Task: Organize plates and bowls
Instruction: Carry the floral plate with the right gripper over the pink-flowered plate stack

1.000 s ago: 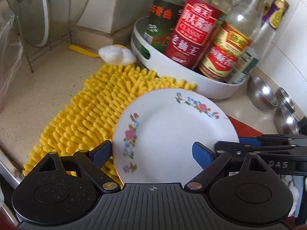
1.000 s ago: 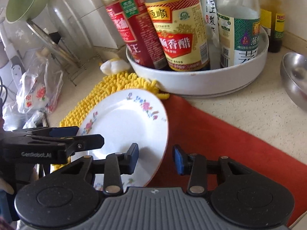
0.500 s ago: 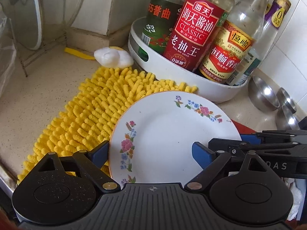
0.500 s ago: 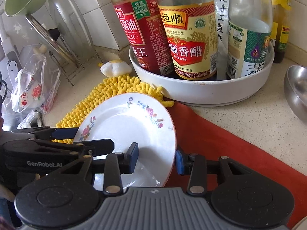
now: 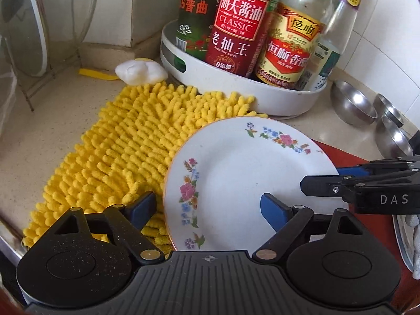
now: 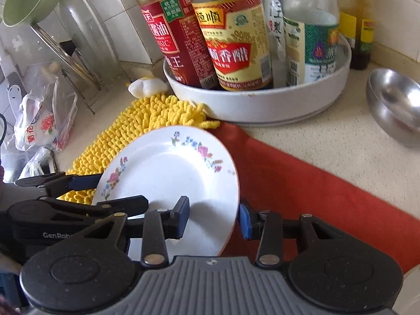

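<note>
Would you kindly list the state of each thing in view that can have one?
White floral plate: tilted, rim between both grippers' jaws.
Left gripper: open, straddling the rim.
Right gripper: open, straddling the rim.
Steel bowl: upright, empty.
Red-labelled soy sauce bottle: upright in white tray.

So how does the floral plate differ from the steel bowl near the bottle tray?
The floral plate is white, shallow and flower-printed; the steel bowl is plain shiny metal and deeper. The plate is tilted, its rim between the fingers of both the left hand-held gripper and the right hand-held gripper; the bowl stands alone on the countertop, untouched. Both are round and look empty.
</note>
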Tool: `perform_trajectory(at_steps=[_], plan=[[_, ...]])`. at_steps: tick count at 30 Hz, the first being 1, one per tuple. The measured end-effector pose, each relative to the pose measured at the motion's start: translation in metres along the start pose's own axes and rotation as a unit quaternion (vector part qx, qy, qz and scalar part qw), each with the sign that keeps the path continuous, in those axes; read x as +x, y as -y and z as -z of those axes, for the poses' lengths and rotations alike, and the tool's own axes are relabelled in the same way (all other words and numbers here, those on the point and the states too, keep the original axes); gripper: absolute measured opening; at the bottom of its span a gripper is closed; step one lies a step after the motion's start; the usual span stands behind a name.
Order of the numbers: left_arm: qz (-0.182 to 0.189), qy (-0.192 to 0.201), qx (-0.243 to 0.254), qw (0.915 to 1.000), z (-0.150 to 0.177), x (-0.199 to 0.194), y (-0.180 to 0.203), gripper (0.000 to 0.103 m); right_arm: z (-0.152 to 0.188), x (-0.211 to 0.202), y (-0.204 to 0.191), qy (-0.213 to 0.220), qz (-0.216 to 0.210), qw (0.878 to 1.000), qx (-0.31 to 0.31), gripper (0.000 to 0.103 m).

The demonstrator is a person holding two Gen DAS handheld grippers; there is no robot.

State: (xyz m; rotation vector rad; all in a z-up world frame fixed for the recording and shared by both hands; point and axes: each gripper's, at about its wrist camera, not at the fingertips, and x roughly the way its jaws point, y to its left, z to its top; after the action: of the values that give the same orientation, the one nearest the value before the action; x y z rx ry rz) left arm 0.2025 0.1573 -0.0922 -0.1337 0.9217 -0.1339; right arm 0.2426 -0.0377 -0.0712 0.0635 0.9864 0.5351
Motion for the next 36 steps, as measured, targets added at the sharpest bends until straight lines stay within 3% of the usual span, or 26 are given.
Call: perform_trajectory(at_steps=[4,13,21,36], plan=[[0.003,0.003,0.009,0.9999,0.001,0.004,0.006,0.099,0.004,0.001,0.002,0.001,-0.002,1.000,0.008,0.039],[-0.003,0.012,-0.017,0.9998,-0.001,-0.012,0.019,0.091,0.006,-0.016,0.000,0.033,0.001,0.999,-0.014,0.039],[-0.003,0.038,0.000,0.9993,-0.009,-0.030,0.056,0.091,0.014,-0.050,0.021,0.061,0.012,0.998,-0.005,0.039],[0.063,0.035,0.075,0.9946,-0.015,-0.024,0.155,0.091,0.052,-0.120,0.093,0.095,0.079,0.990,0.061,0.039]])
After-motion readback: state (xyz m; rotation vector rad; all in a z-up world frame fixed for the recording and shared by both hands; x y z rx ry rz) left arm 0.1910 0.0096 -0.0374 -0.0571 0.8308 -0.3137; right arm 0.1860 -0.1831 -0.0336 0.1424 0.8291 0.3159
